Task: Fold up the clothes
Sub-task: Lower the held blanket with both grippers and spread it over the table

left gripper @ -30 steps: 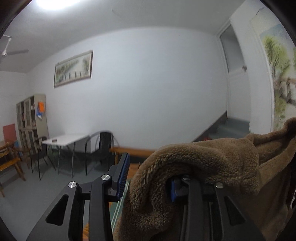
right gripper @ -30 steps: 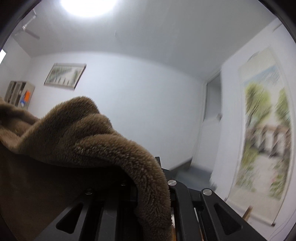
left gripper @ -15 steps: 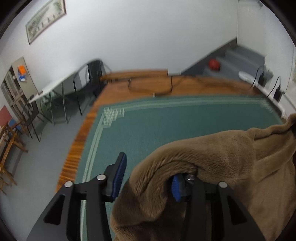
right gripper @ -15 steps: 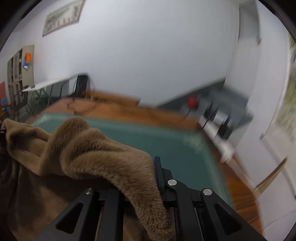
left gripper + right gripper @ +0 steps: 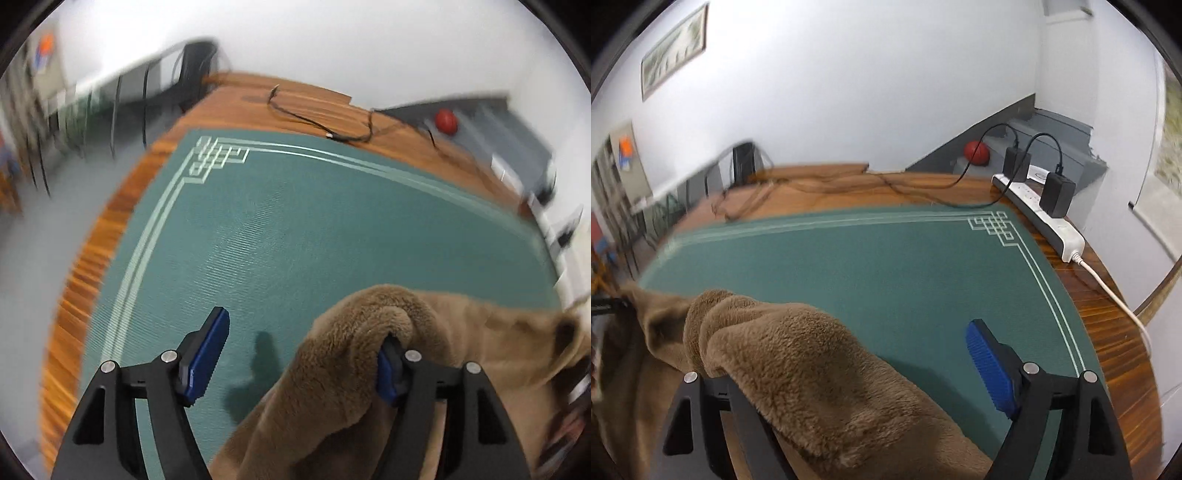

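A brown fleece garment [image 5: 354, 373] hangs over the right finger of my left gripper [image 5: 295, 365], whose jaws stand wide apart above the green mat [image 5: 295, 229]. In the right wrist view the same brown fleece garment [image 5: 798, 362] drapes over the left finger of my right gripper [image 5: 849, 373], also wide open. Its blue right pad [image 5: 988, 365] is bare. Neither gripper clamps the cloth. The covered fingertips are hidden.
The green mat lies on a wooden table [image 5: 1108, 332]. A white power strip [image 5: 1045, 218] with two black adapters and cables lies at the table's right edge. A red ball [image 5: 977, 152] sits on grey steps. Chairs and a table [image 5: 122, 99] stand beyond the left edge.
Both grippers have tipped down from facing the wall and ceiling to facing the mat. The right gripper has opened wide; the fleece now only drapes over its left finger.
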`<state>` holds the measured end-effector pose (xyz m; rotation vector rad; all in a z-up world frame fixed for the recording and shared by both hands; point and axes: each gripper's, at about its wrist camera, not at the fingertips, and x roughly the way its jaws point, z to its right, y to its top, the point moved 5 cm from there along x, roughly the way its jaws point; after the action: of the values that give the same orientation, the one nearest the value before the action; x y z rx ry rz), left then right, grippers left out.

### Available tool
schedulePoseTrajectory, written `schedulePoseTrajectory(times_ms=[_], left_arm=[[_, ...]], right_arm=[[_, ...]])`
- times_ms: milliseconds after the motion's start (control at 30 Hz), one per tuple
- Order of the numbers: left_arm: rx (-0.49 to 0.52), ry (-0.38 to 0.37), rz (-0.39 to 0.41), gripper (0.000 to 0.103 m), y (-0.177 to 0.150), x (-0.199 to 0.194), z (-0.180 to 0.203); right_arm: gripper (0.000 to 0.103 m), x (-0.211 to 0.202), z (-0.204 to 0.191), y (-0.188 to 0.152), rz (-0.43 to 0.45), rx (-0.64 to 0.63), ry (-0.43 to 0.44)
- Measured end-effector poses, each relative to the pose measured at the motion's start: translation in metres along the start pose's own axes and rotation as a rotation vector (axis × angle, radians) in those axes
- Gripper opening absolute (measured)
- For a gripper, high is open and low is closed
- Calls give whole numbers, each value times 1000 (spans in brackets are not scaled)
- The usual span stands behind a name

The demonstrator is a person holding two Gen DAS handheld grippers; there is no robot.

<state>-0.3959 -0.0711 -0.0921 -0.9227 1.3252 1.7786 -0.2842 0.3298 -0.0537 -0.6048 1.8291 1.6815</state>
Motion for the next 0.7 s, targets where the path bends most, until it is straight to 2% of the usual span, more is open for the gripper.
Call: schedulePoseTrajectory(times_ms=[33,100,200,300,367,467,567,700], left_arm=[[-26,-13,-7,74,3,0,-3],[-6,25,-1,74,4,-2,-4],[144,130,-10,80,-8,1,6],[297,240,-7,80,-26,2,17],[351,270,8,80,-38,-6,20],[379,258,28,80,-52,-22,18],[426,250,28,80,-62,-31,21],[505,207,-31,80,-73,-22,40]], right_arm=[[86,0,2,3,1,13,4],[86,-2,1,2,-10,-6,-10],[86,-3,-2,-5,-43,-57,-27],[86,-1,-7,-22,-111,-123,-20],[86,-7,-7,-31,-111,-178,-38],[86,-27,-7,-39,-79,-232,-48],[86,-50,-13,-45,-57,-265,-3],[86,-59,-46,-58,-131,-359,155]])
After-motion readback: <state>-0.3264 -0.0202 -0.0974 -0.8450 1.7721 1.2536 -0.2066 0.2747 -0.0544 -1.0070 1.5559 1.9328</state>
